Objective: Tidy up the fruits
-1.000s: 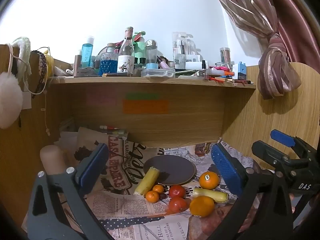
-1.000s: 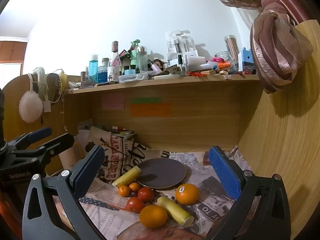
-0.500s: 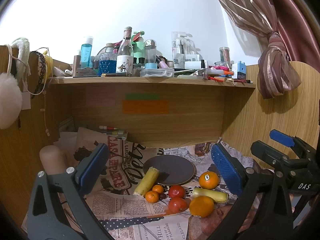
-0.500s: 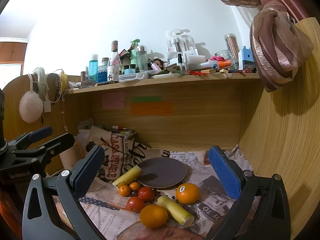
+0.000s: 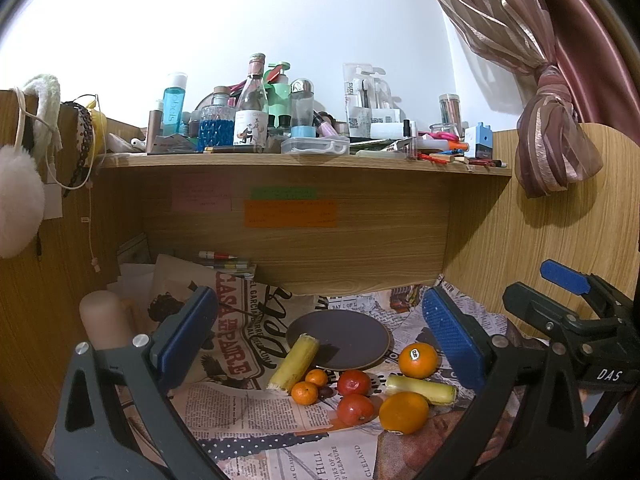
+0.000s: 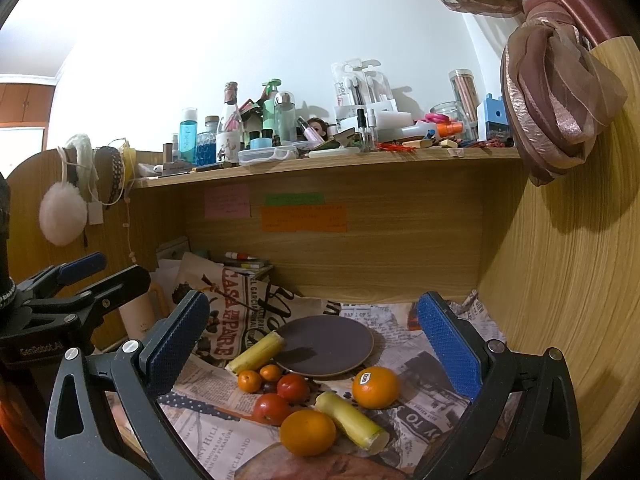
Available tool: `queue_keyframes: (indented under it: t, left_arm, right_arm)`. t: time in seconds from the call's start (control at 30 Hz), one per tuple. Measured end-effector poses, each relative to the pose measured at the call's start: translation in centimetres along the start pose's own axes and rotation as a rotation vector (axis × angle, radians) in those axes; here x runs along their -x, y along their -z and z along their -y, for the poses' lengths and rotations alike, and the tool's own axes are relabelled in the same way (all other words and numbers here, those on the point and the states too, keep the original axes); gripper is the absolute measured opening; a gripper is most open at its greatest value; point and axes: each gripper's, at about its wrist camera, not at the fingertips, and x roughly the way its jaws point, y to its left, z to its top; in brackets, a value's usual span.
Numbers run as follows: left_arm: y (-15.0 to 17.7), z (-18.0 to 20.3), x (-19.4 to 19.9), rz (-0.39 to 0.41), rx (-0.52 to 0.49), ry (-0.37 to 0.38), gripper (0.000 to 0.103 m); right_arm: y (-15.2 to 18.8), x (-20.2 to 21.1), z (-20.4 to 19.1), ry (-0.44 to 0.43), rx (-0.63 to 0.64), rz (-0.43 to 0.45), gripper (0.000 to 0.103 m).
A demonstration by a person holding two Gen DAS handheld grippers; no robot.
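Note:
Fruits lie on newspaper in front of a dark round plate (image 5: 352,334) (image 6: 336,340): two oranges (image 5: 418,360) (image 5: 403,412) (image 6: 375,387) (image 6: 307,432), two red tomatoes (image 5: 353,382) (image 5: 356,409) (image 6: 293,387) (image 6: 272,409), two small tangerines (image 5: 304,393) (image 6: 249,381) and two yellow stalk pieces (image 5: 293,363) (image 5: 420,389) (image 6: 256,352) (image 6: 352,420). One stalk leans on the plate's left rim. My left gripper (image 5: 320,336) is open and empty, above and short of the fruits. My right gripper (image 6: 314,338) is open and empty too. Each gripper shows at the edge of the other's view.
A wooden shelf (image 5: 304,160) crowded with bottles and boxes overhangs the desk. Wooden side panels (image 6: 560,280) close in both sides. A beige cylinder (image 5: 105,320) stands at the left. Sticky notes (image 5: 290,213) are on the back panel. A curtain (image 5: 552,140) hangs at the right.

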Motion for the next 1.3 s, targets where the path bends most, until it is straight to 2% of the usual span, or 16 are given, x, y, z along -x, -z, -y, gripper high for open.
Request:
queue_keyframes:
  t: [0.17, 0.2, 0.37, 0.5, 0.57, 0.6, 0.7, 0.8, 0.97, 1.07, 1.3]
  left_arm:
    - [0.4, 0.0, 0.2, 0.0, -0.001, 0.002, 0.103]
    - [0.4, 0.0, 0.1, 0.022, 0.003, 0.012, 0.103]
    - [0.6, -0.4, -0.4, 0.001, 0.011, 0.029, 0.103]
    - [0.7, -0.5, -1.2, -0.023, 0.003, 0.047, 0.089]
    - [0.8, -0.8, -1.9, -0.047, 0.008, 0.054, 0.084]
    - [0.9, -0.8, -2.2, -0.026, -0.011, 0.05, 0.082]
    - [1.4, -1.2, -3.5, -0.037, -0.022, 0.042, 0.08]
    - [2.1, -2.1, -5.2, -0.101, 0.01, 0.058, 0.074]
    - [4.0, -4.0, -9.0, -0.245, 0.048, 0.045, 0.073]
    - [5.2, -5.3, -11.4, -0.313, 0.078, 0.05, 0.073]
    - [7.7, -6.4, -17.1, -0.465, 0.064, 0.069, 0.07]
  right_arm:
    - [0.1, -0.2, -0.1, -0.007, 0.002, 0.0, 0.103]
    - [0.1, -0.1, -0.1, -0.006, 0.001, 0.0, 0.103]
    - [0.4, -0.8, -0.3, -0.016, 0.007, -0.013, 0.103]
    - [0.6, -1.4, -0.3, -0.036, 0.0, -0.031, 0.1]
    - [0.7, -1.8, -0.2, -0.038, 0.001, -0.041, 0.094]
    - [0.8, -2.1, -0.2, -0.039, 0.001, -0.047, 0.093]
    - [1.1, -2.9, 0.1, -0.037, 0.002, -0.069, 0.084]
    - [1.6, -4.2, 0.6, -0.039, 0.001, -0.11, 0.076]
    - [3.1, -7.1, 2.1, -0.037, -0.011, -0.213, 0.065]
    - [4.2, -9.1, 3.2, -0.029, -0.02, -0.285, 0.062]
    - [7.0, -13.0, 6.1, -0.023, -0.086, -0.454, 0.062]
